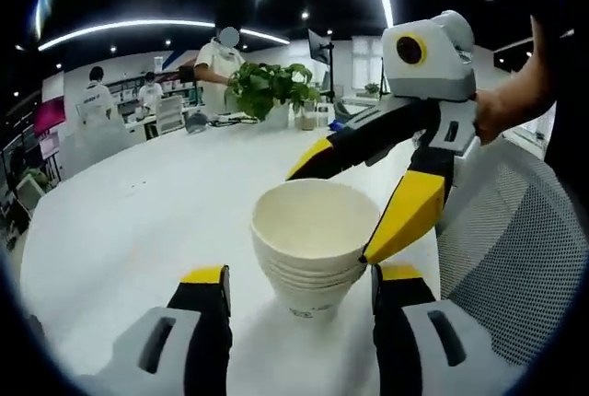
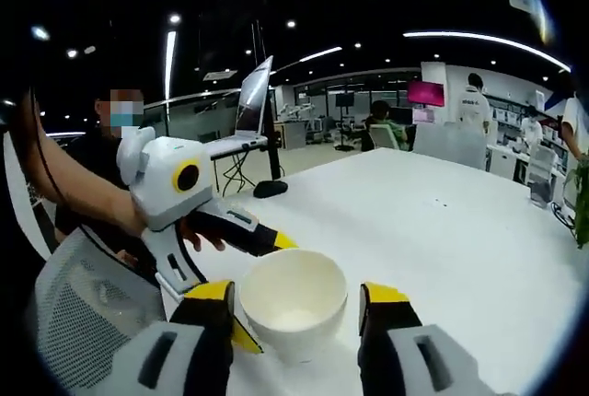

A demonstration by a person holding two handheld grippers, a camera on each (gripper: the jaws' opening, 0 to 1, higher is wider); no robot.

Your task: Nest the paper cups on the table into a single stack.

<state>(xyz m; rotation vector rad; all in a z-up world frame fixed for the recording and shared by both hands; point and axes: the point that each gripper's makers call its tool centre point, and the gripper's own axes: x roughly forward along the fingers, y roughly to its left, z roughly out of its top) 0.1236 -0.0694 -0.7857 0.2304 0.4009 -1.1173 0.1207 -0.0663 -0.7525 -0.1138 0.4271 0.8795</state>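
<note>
A stack of nested white paper cups (image 1: pixel 313 249) stands upright on the white table (image 1: pixel 138 221), its rims layered under the top cup. My left gripper (image 1: pixel 302 274) is open, one jaw on each side of the stack's lower part. My right gripper (image 1: pixel 331 216) comes in from the right, open, with one yellow finger behind the far rim and the other against the near right side. In the right gripper view the cup stack (image 2: pixel 293 308) sits between the open jaws of my right gripper (image 2: pixel 299 293), and my left gripper (image 2: pixel 273 295) straddles it from the left.
A grey mesh chair (image 1: pixel 515 258) stands close at the table's edge. A potted plant (image 1: pixel 271 87) and small items sit at the far end. A person's arm (image 2: pixel 74 193) holds the left gripper. An open laptop (image 2: pixel 253 92) stands beyond. People sit in the background.
</note>
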